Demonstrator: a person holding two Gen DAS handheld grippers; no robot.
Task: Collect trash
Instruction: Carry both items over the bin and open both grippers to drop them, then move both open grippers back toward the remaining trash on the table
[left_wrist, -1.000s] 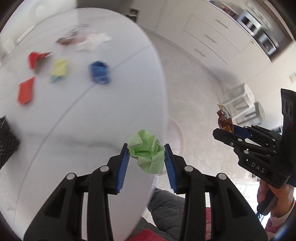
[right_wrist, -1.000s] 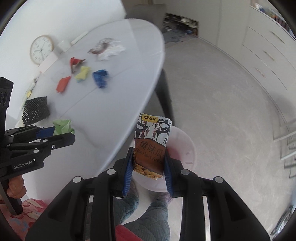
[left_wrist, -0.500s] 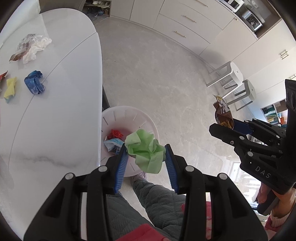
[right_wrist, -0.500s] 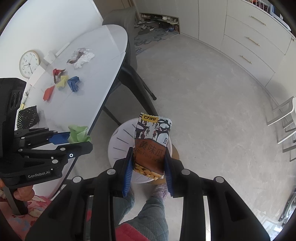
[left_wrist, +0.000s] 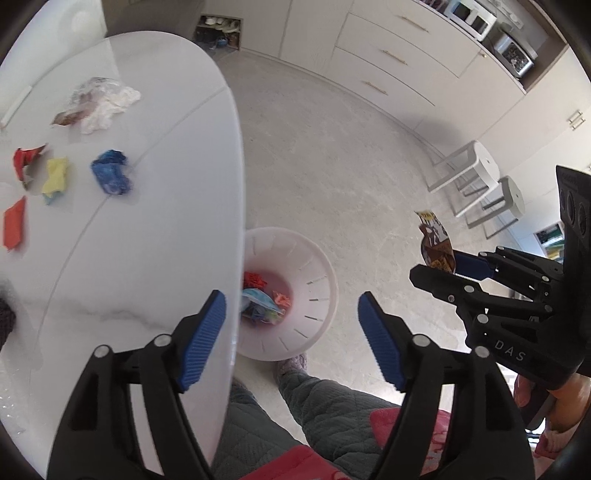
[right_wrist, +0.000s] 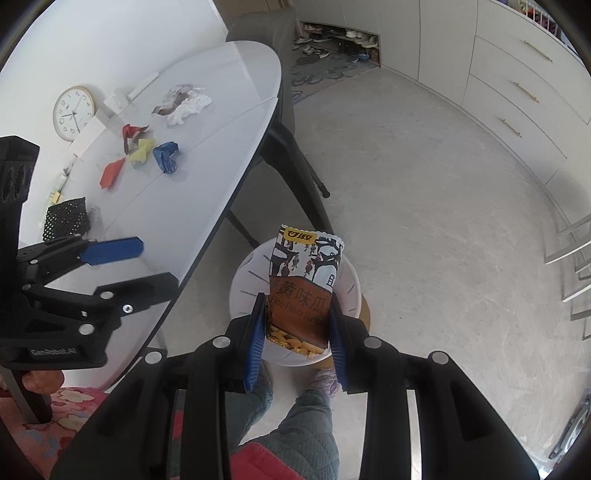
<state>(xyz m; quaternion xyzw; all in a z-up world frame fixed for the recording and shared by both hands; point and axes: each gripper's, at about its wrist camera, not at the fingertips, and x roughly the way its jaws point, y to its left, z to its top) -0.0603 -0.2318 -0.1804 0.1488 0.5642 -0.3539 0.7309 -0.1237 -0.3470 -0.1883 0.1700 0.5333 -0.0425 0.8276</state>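
My left gripper (left_wrist: 291, 332) is open and empty, over the white table's edge and the white bin (left_wrist: 317, 266) on the floor. The bin holds several crumpled scraps, red and blue among them. My right gripper (right_wrist: 297, 325) is shut on a brown snack packet (right_wrist: 303, 291) and holds it above the bin (right_wrist: 352, 284). The packet also shows in the left wrist view (left_wrist: 434, 243). On the table (left_wrist: 147, 240) lie a blue wad (left_wrist: 110, 177), a yellow wad (left_wrist: 55, 179), red scraps (left_wrist: 26, 160), an orange scrap (left_wrist: 14, 225) and a white tissue with a wrapper (left_wrist: 99, 105).
A dark chair (right_wrist: 280, 110) stands behind the table. A black mesh holder (right_wrist: 66, 218) and a clock (right_wrist: 74, 112) are at the table's far side. White stools (left_wrist: 476, 173) and drawer cabinets (left_wrist: 399, 55) line the room. My legs and a slippered foot (left_wrist: 291, 363) are below.
My left gripper carried the green paper wad from the table to over the bin and opened; the wad is gone from it. My right gripper still holds the packet.
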